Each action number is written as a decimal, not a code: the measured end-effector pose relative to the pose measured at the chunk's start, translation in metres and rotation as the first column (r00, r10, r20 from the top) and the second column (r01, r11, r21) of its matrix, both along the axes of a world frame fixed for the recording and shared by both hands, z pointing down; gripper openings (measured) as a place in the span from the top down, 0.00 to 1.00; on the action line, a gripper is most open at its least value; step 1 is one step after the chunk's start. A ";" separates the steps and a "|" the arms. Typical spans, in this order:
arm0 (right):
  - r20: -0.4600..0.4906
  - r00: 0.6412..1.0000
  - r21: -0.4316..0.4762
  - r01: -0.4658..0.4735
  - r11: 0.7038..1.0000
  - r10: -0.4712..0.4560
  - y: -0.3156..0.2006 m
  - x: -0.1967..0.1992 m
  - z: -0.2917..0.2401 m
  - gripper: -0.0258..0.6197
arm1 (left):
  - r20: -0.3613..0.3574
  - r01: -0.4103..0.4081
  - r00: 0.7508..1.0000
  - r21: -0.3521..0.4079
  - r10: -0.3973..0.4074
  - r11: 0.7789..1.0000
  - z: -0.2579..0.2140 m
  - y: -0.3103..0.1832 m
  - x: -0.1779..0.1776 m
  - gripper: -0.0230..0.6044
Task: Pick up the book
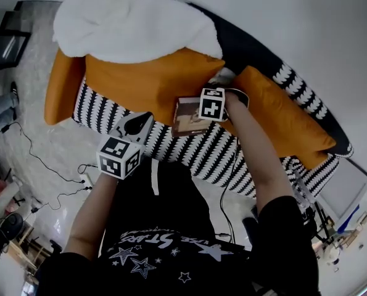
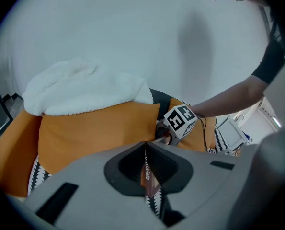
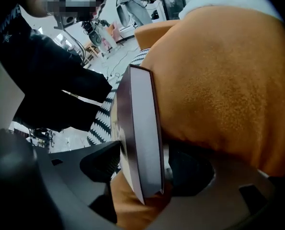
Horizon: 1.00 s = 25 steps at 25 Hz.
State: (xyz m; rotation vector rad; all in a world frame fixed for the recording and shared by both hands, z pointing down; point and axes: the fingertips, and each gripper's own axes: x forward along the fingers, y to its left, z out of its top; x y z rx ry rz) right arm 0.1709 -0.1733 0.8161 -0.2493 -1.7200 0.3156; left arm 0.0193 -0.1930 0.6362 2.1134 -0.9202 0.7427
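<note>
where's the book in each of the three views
Head view: the book lies at centre, against the orange cushions.
Left gripper view: a thin brown sliver of the book at lower centre, behind the left gripper and its closed tongs.
Right gripper view: the book stands edge-on at centre, clamped in the right gripper.
Shared landmark: the striped sofa cover.
</note>
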 end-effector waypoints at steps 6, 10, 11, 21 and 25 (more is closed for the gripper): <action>-0.014 1.000 -0.027 -0.003 1.000 0.003 0.005 -0.001 0.007 0.49 | -0.007 -0.004 1.000 -0.010 0.004 1.000 0.008 0.004 0.002 0.94; -0.021 0.999 -0.039 -0.028 0.999 0.027 0.029 -0.003 0.008 0.49 | -0.017 -0.025 1.000 -0.007 0.025 1.000 0.003 0.022 0.004 0.94; -0.031 0.999 -0.037 -0.033 0.999 0.032 0.033 -0.003 0.006 0.49 | -0.016 -0.029 0.999 -0.004 0.029 1.000 0.001 0.027 0.002 0.94; -0.088 0.989 -0.093 -0.128 0.987 0.120 0.069 0.002 -0.024 0.69 | -0.021 -0.053 0.998 0.004 0.053 0.999 -0.011 0.035 -0.003 0.94; -0.068 0.975 -0.065 -0.215 0.974 0.211 0.088 -0.006 -0.035 0.71 | -0.018 -0.074 0.997 0.011 0.074 0.997 -0.021 0.043 -0.010 0.94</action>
